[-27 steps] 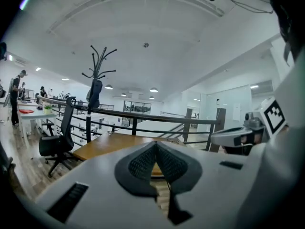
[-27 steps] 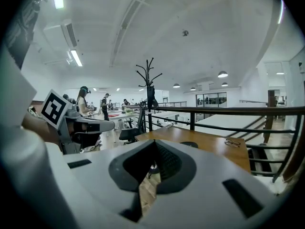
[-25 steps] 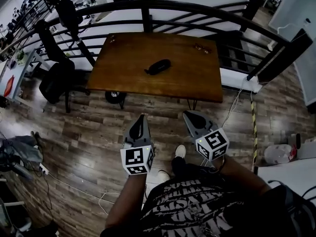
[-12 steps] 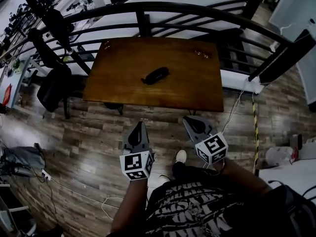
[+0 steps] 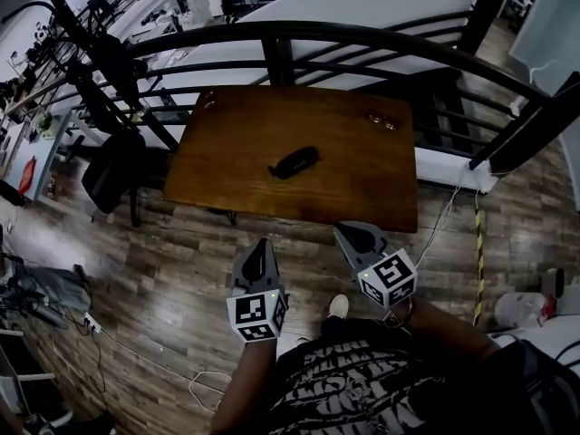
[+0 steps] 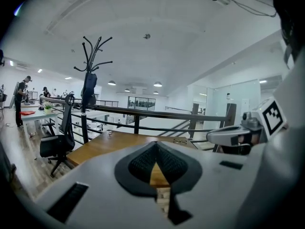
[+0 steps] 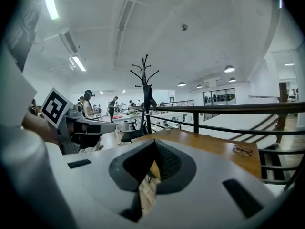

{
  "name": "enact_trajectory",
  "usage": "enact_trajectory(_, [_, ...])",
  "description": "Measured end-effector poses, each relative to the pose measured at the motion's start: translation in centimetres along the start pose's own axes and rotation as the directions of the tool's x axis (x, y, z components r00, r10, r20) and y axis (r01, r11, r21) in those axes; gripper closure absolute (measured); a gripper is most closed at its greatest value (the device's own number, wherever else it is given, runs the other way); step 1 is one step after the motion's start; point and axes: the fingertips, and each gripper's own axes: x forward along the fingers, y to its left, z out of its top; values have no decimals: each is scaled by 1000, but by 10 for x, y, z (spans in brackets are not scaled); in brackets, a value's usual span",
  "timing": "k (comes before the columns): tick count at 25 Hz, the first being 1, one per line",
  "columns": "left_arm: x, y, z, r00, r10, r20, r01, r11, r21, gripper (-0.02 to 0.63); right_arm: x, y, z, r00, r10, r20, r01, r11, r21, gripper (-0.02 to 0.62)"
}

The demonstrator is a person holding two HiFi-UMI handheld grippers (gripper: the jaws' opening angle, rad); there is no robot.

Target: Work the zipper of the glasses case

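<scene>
I found both tools short of the table, held over the plank floor on its near side and clear of its straight near edge. The left gripper had its jaws pressed together with nothing between them, and the right gripper was likewise closed and empty. The glasses case, a dark rounded oblong, lay slantwise near the middle of the smooth brown wooden top, well apart from both tools, with bare wood on every side of it. A dark curved railing ran close behind the far edge, and a black office chair stood just off the left edge. On the right, the floor beside the table was open as far as a yellow-and-black striped strip. Only the head view showed the case; in both gripper views the grey tool bodies covered that part of the top. Those views showed instead a tall black coat stand beyond the far left corner and a pair of eyeglasses at the far right of the table. The jaw pads were black and finely ribbed.
</scene>
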Motion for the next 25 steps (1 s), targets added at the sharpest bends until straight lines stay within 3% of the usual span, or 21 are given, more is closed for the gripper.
enact_trajectory(8, [7, -9, 16, 998, 51, 24, -51, 999, 15, 598, 10, -22, 13, 998, 54, 35, -54, 999, -3, 598])
enact_trajectory(14, [17, -17, 22, 999, 42, 20, -42, 999, 26, 598, 10, -37, 16, 997, 57, 46, -57, 998, 14, 598])
enact_trajectory(25, [70, -16, 19, 998, -56, -11, 57, 998, 34, 598, 34, -69, 10, 1000, -6, 10, 5, 999, 43, 598])
